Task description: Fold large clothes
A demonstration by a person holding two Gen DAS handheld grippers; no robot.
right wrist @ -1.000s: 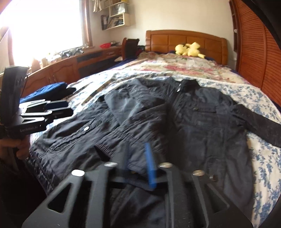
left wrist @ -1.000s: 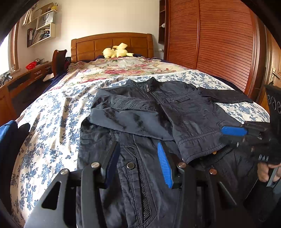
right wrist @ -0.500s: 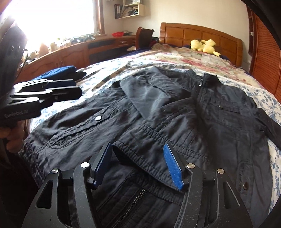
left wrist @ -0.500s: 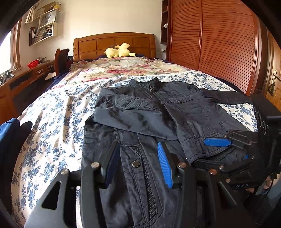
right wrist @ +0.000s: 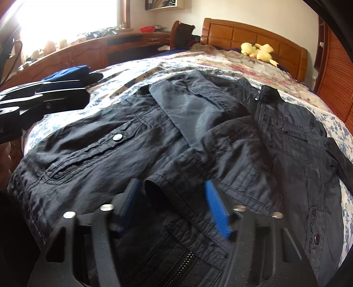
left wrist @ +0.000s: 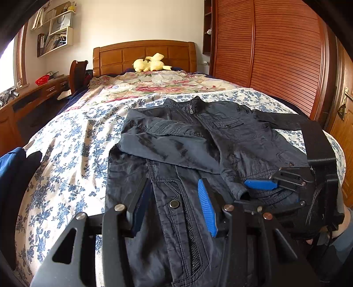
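bed point(left wrist: 66, 154): lying under everything, its blue-flowered cover spreading across both views. only your left wrist view is showing the slatted wardrobe doors point(left wrist: 275, 55) and the wall shelf point(left wrist: 55, 37); only your right wrist view is showing the bright window point(right wrist: 66, 19) and the long wooden desk point(right wrist: 92, 50).

dark jacket point(left wrist: 231, 136): lying flat on the bed, front up, collar toward the headboard point(left wrist: 143, 55), one sleeve folded across the chest. your right wrist view is showing that sleeve's cuff point(right wrist: 176, 176) close up; your left wrist view is showing the other sleeve stretching out toward the wardrobe.

blue clothes point(right wrist: 72, 72): sitting at the bed's edge, beside the desk.

right gripper point(right wrist: 172, 205): you are holding it low at the jacket's near edge, its jaws having just been closing, the cuff standing between the blue pads with gaps on both sides; not gripping yet.

left gripper point(left wrist: 174, 205): you are holding it half open over the jacket's hem, a snap button point(left wrist: 174, 203) showing between its fingers, nothing gripped.

yellow plush toy point(left wrist: 150, 64): lying at the headboard.
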